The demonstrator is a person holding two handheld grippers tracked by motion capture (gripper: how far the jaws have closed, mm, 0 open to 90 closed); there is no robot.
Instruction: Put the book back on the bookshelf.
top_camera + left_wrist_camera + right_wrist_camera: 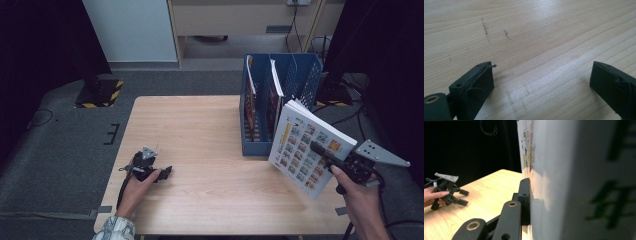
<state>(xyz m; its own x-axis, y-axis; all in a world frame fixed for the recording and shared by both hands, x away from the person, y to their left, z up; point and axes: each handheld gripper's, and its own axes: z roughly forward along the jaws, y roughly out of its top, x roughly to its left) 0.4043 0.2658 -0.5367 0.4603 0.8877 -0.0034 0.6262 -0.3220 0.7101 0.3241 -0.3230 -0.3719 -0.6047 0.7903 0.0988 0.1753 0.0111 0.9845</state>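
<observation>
A thin book with a grid of small coloured pictures on its cover is held tilted above the table's right edge. My right gripper is shut on its lower right part. In the right gripper view one black finger presses on the book's cover, and the other finger is hidden behind the book. My left gripper rests on the wooden table at the front left, held by a hand. Its jaws stand wide apart over bare wood.
A blue mesh file rack stands at the table's back right, just behind the held book, with books upright in its slots. Beyond the table are a grey floor, a yellow-and-black striped base and cables at the right.
</observation>
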